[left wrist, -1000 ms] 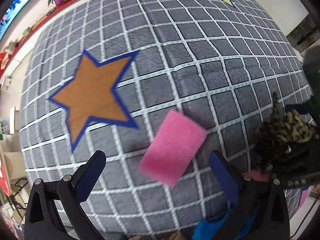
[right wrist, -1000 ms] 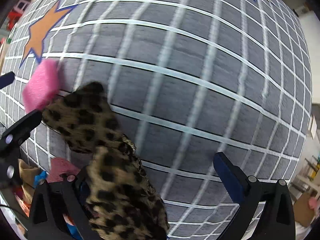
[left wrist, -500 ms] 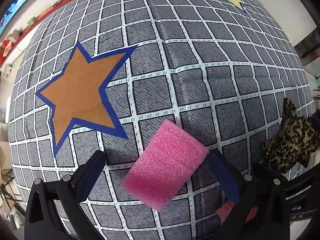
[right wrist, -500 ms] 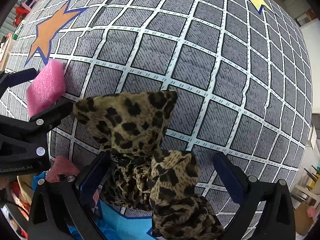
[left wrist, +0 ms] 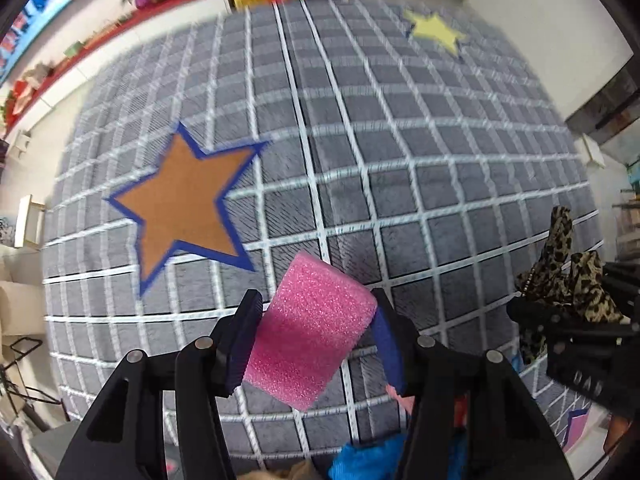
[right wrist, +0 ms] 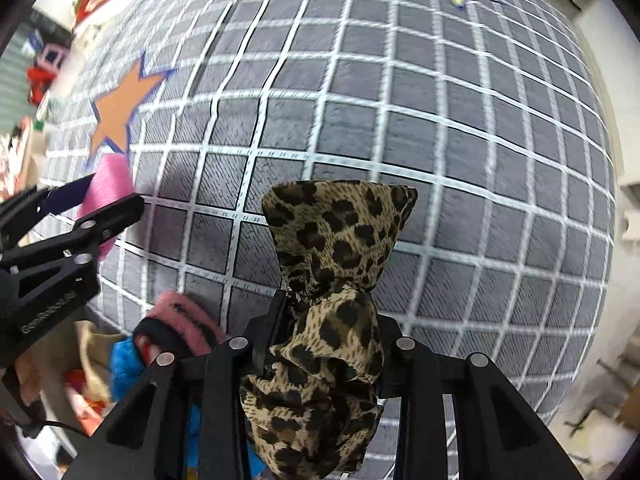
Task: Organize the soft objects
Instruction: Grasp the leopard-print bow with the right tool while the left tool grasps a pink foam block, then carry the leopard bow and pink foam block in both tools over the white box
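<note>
Pick-up step — my left gripper closing on pink foam block, right gripper closing on leopard-print fabric bow; next — probably carrying both to sorting spots.

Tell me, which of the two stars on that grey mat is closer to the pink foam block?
The orange star with the blue outline. In the left wrist view it sits just up and left of the pink foam block, while the yellow star lies at the mat's far end.
</note>
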{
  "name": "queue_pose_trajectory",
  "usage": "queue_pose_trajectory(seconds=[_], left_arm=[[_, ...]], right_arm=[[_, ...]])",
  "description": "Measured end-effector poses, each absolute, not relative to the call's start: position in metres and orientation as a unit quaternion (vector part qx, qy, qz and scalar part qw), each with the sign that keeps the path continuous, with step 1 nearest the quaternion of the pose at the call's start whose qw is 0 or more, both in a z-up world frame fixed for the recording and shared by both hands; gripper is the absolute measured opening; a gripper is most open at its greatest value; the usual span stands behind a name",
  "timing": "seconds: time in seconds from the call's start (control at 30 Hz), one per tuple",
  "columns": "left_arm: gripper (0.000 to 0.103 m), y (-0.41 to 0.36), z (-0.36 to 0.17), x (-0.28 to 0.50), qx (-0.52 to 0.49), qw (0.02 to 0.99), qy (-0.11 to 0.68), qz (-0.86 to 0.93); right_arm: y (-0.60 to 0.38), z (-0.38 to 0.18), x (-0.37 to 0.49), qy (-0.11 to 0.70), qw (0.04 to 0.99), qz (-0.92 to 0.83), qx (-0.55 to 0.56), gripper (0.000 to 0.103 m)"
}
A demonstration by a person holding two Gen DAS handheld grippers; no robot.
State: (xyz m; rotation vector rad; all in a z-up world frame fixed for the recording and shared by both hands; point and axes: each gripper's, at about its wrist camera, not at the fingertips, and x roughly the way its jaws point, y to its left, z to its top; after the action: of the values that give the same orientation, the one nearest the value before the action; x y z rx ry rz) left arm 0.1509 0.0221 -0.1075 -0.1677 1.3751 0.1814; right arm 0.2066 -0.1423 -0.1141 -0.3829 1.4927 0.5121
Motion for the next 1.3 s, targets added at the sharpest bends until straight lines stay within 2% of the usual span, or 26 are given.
queue_pose_trajectory(seconds=[0.27,0.5,0.87,1.3], left_arm=[[0.058,0.013,-0.033,0.098,-0.117,0.807,0.572,0.087],[0.058,-0.013,0.005,0.043,-0.114,0.819,0.559,0.06],[0.058,-0.036,0.045,-0.035,-0.11,0.821,0.56,0.02],[0.058,-0.006,0.06,-0.132,-0.109,0.821,0.558,0.05]], right_arm=[[-0.202,-0.056,0.182,0.661,0.71,0.223,-0.095,0.035],[-0.244,-0.011,0.146,0.653,0.726,0.208,-0.053,0.035],[-0.227,0.039,0.056,0.629,0.743,0.227,-0.03,0.035],[-0.157,0.053,-0.04,0.616,0.739,0.27,-0.042,0.035]])
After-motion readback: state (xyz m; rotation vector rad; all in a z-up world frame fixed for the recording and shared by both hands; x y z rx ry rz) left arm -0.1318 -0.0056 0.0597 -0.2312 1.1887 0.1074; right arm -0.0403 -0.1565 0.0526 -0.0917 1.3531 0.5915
